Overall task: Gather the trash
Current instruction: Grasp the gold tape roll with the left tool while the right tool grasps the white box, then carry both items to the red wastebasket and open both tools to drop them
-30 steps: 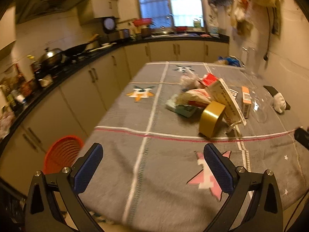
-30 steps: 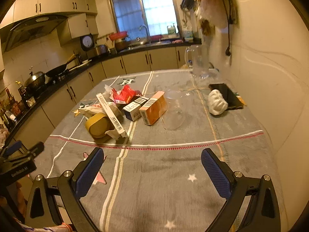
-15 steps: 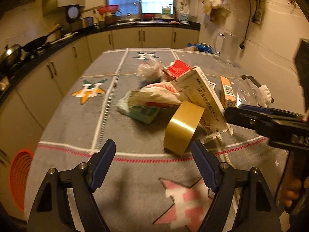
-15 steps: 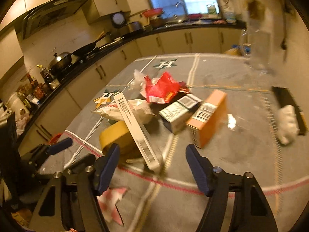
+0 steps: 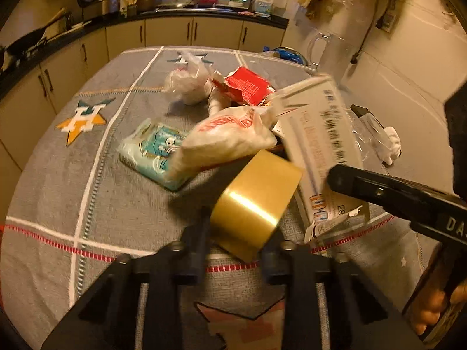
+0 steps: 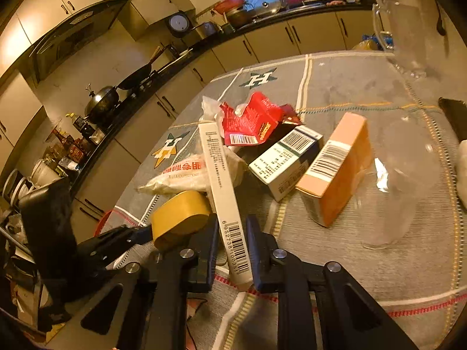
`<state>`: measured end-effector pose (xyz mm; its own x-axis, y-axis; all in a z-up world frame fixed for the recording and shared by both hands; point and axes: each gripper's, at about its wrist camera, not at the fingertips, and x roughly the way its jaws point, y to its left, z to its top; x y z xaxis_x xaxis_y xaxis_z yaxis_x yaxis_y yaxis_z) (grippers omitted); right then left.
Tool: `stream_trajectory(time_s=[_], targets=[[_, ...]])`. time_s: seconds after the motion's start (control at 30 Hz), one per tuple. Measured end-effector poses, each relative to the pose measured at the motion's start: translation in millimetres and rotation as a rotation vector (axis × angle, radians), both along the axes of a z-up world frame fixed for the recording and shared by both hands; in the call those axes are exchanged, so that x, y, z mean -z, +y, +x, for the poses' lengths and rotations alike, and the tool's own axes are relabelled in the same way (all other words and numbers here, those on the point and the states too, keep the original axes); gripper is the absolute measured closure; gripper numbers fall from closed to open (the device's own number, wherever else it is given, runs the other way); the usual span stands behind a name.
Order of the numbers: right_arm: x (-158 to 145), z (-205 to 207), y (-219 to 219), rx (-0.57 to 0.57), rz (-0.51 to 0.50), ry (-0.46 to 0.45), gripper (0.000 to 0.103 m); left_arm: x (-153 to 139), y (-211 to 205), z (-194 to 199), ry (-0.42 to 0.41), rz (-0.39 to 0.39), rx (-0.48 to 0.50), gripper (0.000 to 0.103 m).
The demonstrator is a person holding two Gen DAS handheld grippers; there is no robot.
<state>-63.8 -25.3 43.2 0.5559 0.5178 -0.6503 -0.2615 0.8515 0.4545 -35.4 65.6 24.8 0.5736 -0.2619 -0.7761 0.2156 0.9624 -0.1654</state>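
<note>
Two grippers close at lower centre of our frames: our left gripper point(image 5: 235, 248) around the yellow-brown tape roll point(image 5: 256, 204). Our right gripper point(image 6: 232, 250) narrows onto the long white barcoded carton point(image 6: 224, 198), both on the grey tablecloth point(image 5: 87, 189).

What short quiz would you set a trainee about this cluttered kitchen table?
1. Multiple choice: which thing sits between the fingers of the left hand-held gripper? A) a banana B) the yellow tape roll C) a spoon
2. True or false: the orange box bears a barcode.
3. Short answer: which thing does the right hand-held gripper straddle?

Key: 1 B. 2 True. 3 The long white box, at its barcode end. Both grippers' jaws are closing on these things.
</note>
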Motion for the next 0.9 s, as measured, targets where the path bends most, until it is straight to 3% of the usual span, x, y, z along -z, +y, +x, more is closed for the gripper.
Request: stream_trajectory(time_s=[0.3, 0.43, 0.6, 0.9], targets=[[-6, -18, -3, 0.025, -0.023, -0.027, 0.089, -20, 11, -33, -0.043, 0.008, -0.081, 0.083], [-14, -29, -8, 0.038, -0.016, -0.053, 0.089, -32, 18, -46, -0.077, 0.045, -0.126, 0.083], [-29, -47, -10, 0.045, -0.024, -0.101, 0.089, -41, 35, -63, -0.105, 0.08, -0.192, 0.083], [-49, -70, 16, -0.01, -0.041, -0.134, 0.089, -48, 84, -87, -0.117, 0.063, -0.318, 0.083]])
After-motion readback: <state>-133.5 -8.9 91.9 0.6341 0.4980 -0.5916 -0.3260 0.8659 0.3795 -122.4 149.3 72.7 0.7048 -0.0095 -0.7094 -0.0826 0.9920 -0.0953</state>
